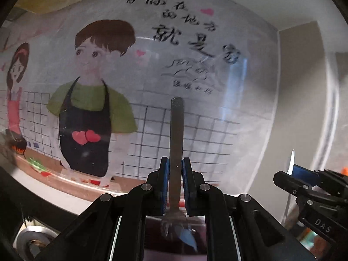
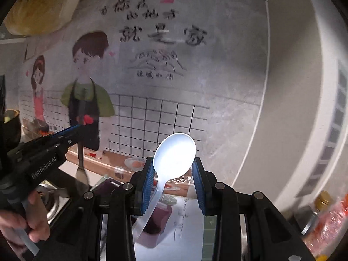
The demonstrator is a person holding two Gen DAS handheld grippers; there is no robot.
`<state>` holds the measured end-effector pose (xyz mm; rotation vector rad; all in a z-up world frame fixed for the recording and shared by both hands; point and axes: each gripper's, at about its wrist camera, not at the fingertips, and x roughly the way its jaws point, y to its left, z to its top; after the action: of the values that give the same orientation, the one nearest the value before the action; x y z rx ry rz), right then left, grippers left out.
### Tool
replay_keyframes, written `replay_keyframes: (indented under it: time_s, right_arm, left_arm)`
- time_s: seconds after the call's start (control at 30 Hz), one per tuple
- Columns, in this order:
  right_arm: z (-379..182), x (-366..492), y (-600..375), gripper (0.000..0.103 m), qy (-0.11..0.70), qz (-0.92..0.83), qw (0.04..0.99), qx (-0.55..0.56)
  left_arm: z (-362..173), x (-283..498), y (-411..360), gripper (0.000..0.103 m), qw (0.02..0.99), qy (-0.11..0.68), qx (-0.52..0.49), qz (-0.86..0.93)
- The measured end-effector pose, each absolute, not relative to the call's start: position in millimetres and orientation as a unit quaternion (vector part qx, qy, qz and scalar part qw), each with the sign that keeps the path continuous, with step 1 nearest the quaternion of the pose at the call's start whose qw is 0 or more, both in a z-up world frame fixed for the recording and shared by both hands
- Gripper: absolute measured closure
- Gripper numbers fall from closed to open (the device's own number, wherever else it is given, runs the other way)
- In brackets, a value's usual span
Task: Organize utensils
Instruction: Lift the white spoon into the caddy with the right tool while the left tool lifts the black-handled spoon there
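The left gripper (image 1: 175,187) is clamped on a metal fork (image 1: 176,143), its blue pads (image 1: 164,180) pressed flat against either side of the handle. The fork stands upright with its handle end pointing up in front of the cartoon wall mural (image 1: 91,100) and its tines hanging below the fingers, over a dark purple container (image 1: 152,239). Above and on both sides of the fork's handle there is only the mural's open face; the brown painted counter strip along the mural's lower edge lies to the left of the fork and lower.

The right gripper (image 2: 171,182) holds a white plastic spoon (image 2: 174,154). Its bowl rises above the fingertips, facing the camera in front of the mural's black tile grid (image 2: 156,117), and the translucent handle slants down and to the left between the blue pads (image 2: 148,187). The jaws stand fairly wide, with the left pad against the spoon's neck and the right pad near the edge of the bowl; whether that side touches cannot be told. To the right of the spoon the mural ends at a wall corner (image 2: 266,87), with plain wall beyond it.

In the right wrist view the left gripper (image 2: 81,126) sits left of the spoon and well apart from it, its body level and gripped from below by the person's left hand (image 2: 26,221). A stove burner (image 2: 49,198) lies below that gripper, and a white printed sheet (image 2: 187,228) lies below the spoon.
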<state>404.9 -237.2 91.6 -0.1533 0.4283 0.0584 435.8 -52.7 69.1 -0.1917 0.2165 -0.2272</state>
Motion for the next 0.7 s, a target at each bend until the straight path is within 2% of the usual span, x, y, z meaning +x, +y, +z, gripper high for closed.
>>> replay_keyframes:
  time_s: [0.2,0.37,0.43,0.47,0.5,0.57,0.6,0.63,0.7]
  right_arm:
    - [46.2,450.8,-228.9,0.071,0.226,0.037,0.968,-0.1]
    - [5.9,473.1,-220.4,0.071,0.25,0.06,0.959,-0.116]
    - [-12.3,480.7,-217.6,0.065,0.28,0.08,0.95,-0.114]
    - [-24.0,486.4,-216.5,0.052,0.309,0.096,0.939,-0.112]
    - [-30.1,489.1,-216.5,0.044,0.322,0.106,0.934,-0.108]
    - [-37.2,487.1,-218.4,0.043,0.33,0.107,0.932,-0.101]
    - [-38.8,484.8,-220.4,0.043,0.336,0.104,0.931,-0.099]
    - [-38.7,482.2,-222.4,0.043,0.338,0.104,0.93,-0.098]
    - [-36.0,474.2,-228.3,0.038,0.34,0.097,0.931,-0.091]
  left_arm:
    - [36.8,455.2,-65.7,0.091,0.985,0.115,-0.093,-0.092]
    - [6.8,473.2,-70.0,0.091,0.978,0.166,-0.088,-0.091]
    - [-0.6,477.3,-65.6,0.089,0.973,0.189,-0.094,-0.09]
    - [-2.7,478.6,-63.0,0.087,0.971,0.201,-0.098,-0.09]
    - [-3.4,479.2,-58.8,0.084,0.967,0.217,-0.102,-0.09]
    - [-3.7,477.1,-53.2,0.062,0.963,0.232,-0.107,-0.089]
    - [-2.0,471.5,-47.6,0.057,0.962,0.235,-0.111,-0.086]
    - [0.0,465.7,-43.9,0.052,0.962,0.235,-0.115,-0.083]
    - [3.8,453.3,-35.4,0.051,0.96,0.241,-0.119,-0.082]
